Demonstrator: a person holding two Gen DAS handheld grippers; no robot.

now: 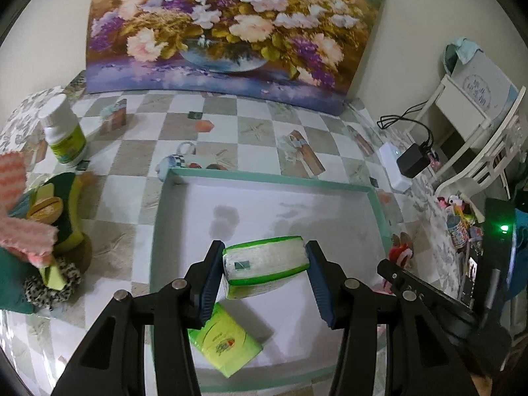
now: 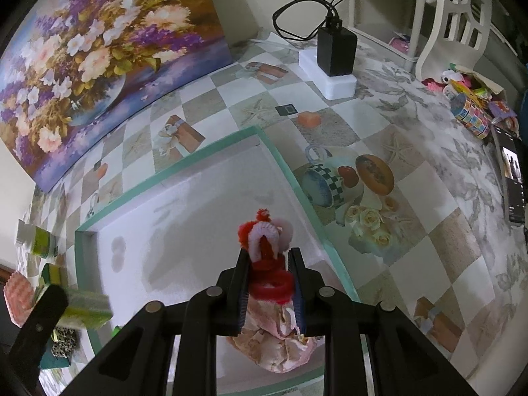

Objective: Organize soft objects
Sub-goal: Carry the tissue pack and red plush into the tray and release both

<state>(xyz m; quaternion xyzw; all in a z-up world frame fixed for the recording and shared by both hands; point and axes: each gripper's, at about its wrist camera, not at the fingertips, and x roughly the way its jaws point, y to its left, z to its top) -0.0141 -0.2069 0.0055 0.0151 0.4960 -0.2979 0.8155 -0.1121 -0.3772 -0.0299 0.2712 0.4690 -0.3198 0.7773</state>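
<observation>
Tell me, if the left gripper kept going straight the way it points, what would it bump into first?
Probably the white floor of the shallow green-rimmed tray. The left gripper points down into it, shut on a green-and-white tissue pack, so that pack would likely touch the floor first, just beyond the bright green packet. Depth is unclear.

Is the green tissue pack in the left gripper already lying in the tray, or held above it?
Held above. The tissue pack sits clamped between the left gripper's fingers over the tray floor.
</observation>
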